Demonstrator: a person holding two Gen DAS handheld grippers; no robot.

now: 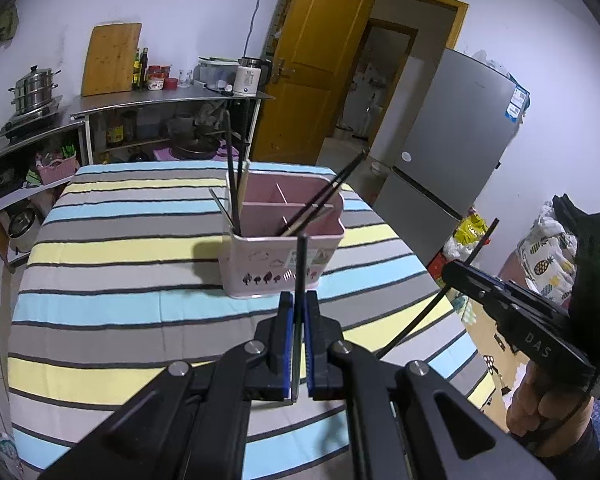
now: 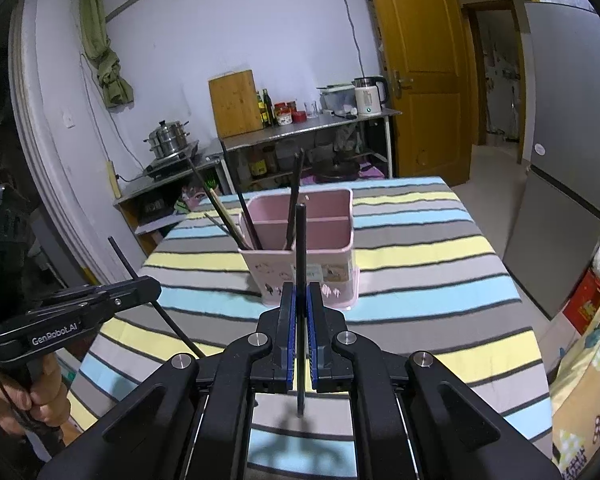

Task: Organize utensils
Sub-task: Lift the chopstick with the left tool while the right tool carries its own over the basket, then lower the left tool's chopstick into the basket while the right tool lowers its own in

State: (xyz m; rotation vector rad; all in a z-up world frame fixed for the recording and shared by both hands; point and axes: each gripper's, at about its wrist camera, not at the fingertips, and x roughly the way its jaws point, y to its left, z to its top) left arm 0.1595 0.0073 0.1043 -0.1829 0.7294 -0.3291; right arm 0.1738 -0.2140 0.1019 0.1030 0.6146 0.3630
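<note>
Left wrist view: several chopsticks (image 1: 233, 184) already in pink holder (image 1: 284, 264); left gripper (image 1: 299, 304) and right gripper (image 2: 300, 296) each clamped on one chopstick, both undelivered.

Left wrist view: looks forward along its own fingers, close above the striped tablecloth (image 1: 120, 256), facing the pink divided plastic utensil holder (image 1: 284, 264) just ahead. Right wrist view: likewise faces that holder (image 2: 300, 272) from its other near side. Shared: holder, tablecloth (image 2: 420, 248), steel counter (image 1: 160, 98) (image 2: 300, 128) beyond.
</note>
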